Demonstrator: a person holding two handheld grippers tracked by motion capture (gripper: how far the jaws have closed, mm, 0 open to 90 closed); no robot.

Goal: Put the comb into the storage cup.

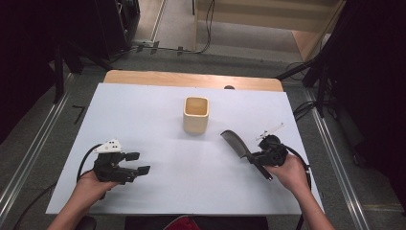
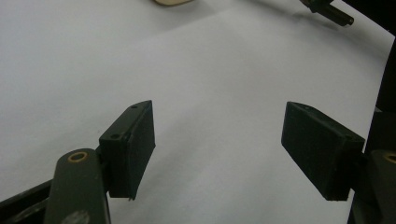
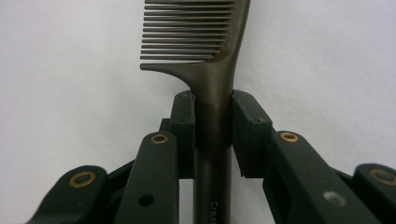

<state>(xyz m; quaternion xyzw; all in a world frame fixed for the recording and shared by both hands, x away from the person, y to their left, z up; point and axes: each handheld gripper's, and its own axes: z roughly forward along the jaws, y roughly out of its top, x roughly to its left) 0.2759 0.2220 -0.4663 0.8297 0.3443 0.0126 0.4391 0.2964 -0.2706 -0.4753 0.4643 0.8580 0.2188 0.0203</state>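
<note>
A dark comb (image 1: 235, 143) with a long handle is clamped in my right gripper (image 1: 256, 157) at the right of the white table; its teeth end points up and left toward the cup. In the right gripper view both pads press the comb's handle (image 3: 212, 126) just below the teeth. A cream square cup (image 1: 196, 114) stands upright near the table's middle, well apart from the comb. My left gripper (image 1: 136, 163) rests low at the front left, its jaws wide apart, and in the left gripper view (image 2: 219, 144) there is bare table between them.
The white sheet (image 1: 158, 139) covers a wooden table whose far edge (image 1: 191, 79) shows beyond it. Dark stands and cables surround the table on the floor. The cup's base (image 2: 170, 2) peeks in at the top of the left gripper view.
</note>
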